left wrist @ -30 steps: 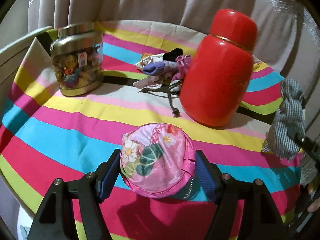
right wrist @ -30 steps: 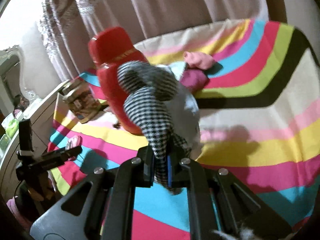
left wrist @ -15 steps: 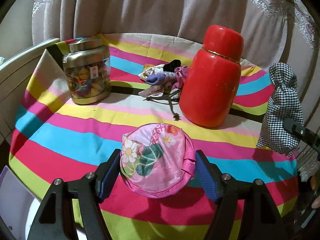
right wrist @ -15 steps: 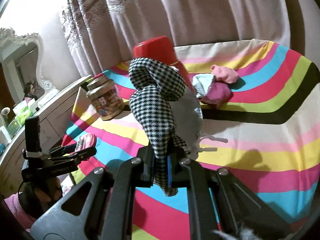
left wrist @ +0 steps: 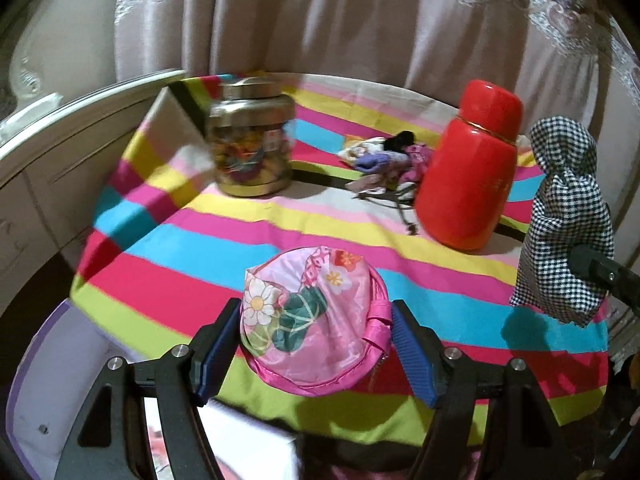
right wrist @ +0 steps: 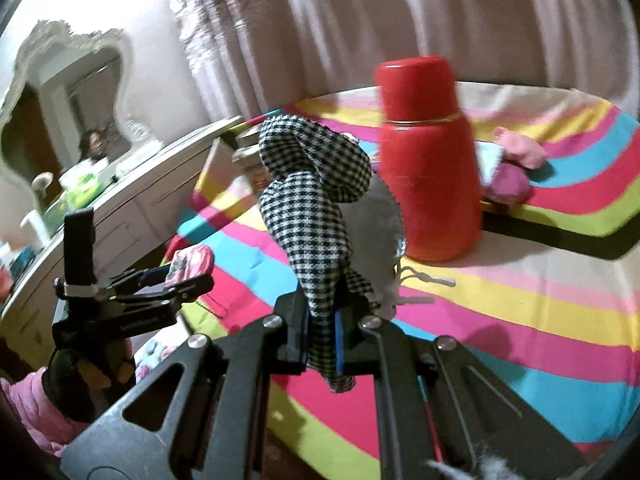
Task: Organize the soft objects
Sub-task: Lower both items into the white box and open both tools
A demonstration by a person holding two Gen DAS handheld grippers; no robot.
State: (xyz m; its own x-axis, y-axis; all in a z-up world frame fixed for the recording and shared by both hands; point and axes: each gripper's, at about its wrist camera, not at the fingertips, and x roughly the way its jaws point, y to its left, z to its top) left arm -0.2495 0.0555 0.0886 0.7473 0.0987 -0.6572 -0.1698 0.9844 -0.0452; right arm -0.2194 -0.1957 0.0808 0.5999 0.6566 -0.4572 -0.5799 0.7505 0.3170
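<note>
Both my grippers have pulled back toward the striped tablecloth's (left wrist: 192, 248) near edge.
Left gripper (left wrist: 316, 354) clamps the round pink floral fabric pouch (left wrist: 312, 320) between its pads; right gripper (right wrist: 322, 344) pinches the black-and-white checked cloth bag (right wrist: 312, 200) tight.

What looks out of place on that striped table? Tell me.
The small socks lie in a loose, jumbled heap behind the red flask, with stray cords trailing onto the striped cloth. The jar and flask stand upright; nothing looks spilled or damaged.

I am in a home bedroom: pleated curtains (left wrist: 360, 20), an ornate mirror (right wrist: 68, 92) over a white dresser (right wrist: 132, 200), a striped cloth (left wrist: 240, 240).
</note>
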